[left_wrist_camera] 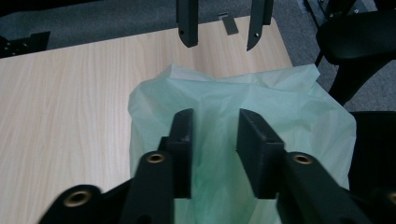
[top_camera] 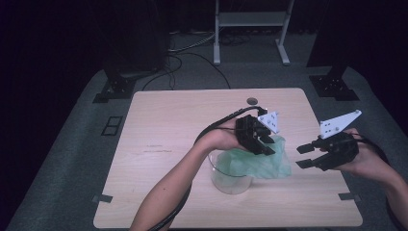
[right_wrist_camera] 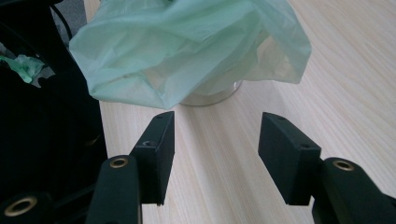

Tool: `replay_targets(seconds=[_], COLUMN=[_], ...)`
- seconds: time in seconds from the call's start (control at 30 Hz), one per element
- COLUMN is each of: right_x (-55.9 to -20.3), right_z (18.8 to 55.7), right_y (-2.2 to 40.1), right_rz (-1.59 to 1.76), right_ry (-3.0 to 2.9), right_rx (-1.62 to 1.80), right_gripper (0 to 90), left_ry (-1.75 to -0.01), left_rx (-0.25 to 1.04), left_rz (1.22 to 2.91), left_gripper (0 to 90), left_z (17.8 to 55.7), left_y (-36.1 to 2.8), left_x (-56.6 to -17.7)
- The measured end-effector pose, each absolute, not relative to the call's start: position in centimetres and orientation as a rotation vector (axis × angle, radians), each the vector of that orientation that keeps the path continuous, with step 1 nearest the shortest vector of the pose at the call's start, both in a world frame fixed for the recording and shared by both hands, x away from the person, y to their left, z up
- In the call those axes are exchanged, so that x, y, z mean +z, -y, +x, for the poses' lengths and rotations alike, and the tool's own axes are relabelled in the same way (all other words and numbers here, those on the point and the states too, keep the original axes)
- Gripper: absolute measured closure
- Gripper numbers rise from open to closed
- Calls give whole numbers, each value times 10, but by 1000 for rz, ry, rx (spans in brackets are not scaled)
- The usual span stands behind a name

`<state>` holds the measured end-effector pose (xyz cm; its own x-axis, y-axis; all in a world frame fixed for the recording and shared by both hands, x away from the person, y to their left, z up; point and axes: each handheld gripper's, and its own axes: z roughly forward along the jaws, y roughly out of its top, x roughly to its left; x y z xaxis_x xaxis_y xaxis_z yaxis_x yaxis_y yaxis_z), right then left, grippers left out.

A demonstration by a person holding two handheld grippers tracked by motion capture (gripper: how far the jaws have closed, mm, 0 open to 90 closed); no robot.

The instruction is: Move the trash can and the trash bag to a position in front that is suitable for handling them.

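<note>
A thin pale-green plastic bag (top_camera: pixel 274 163) lies draped over the rim of a clear plastic cup (top_camera: pixel 231 180) that stands on the wooden table (top_camera: pixel 168 125). My left gripper (top_camera: pixel 264 147) hangs over the bag's upper part. In the left gripper view its jaws (left_wrist_camera: pixel 215 116) stand a little apart, with a fold of the bag (left_wrist_camera: pixel 280 107) between them and a gap visible. My right gripper (top_camera: pixel 303 156) hovers to the right of the bag, open and empty. In the right gripper view its jaws (right_wrist_camera: pixel 215 126) point at the bag (right_wrist_camera: pixel 187 46) and the cup's base (right_wrist_camera: pixel 210 95).
A small dark round spot (top_camera: pixel 251 101) sits near the table's far edge. Tape marks (top_camera: pixel 102 198) lie at the near corners. Beyond the table stand a white frame (top_camera: pixel 250 29) and black stands (top_camera: pixel 115 86) with cables on the floor.
</note>
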<state>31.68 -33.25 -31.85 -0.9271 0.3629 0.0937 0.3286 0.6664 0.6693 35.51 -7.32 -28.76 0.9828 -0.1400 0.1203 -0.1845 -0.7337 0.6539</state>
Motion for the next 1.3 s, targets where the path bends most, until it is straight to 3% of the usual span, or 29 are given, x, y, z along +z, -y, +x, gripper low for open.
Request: replay_targets(seconds=[0.17, 0.23, 1.0, 1.17, 1.3], right_x=[-319, -318, -301, -300, -300], right_z=[317, 317, 328, 332, 336], right_y=[332, 332, 291, 276, 264], right_rz=[589, 581, 432, 404, 378], right_ry=[-2825, -2825, -2839, -2852, -2851], right_rx=[1132, 1140, 1291, 1259, 1216], right_gripper=[459, 460, 515, 586, 769], left_ry=[231, 219, 155, 144, 123], left_rx=[101, 98, 125, 128, 132], left_rz=[2404, 2394, 2318, 2304, 2299], left_gripper=[858, 895, 897, 897, 897], left_z=[355, 355, 356, 355, 356], left_y=[70, 68, 25, 18, 9], left_x=[-287, -286, -274, -274, -273])
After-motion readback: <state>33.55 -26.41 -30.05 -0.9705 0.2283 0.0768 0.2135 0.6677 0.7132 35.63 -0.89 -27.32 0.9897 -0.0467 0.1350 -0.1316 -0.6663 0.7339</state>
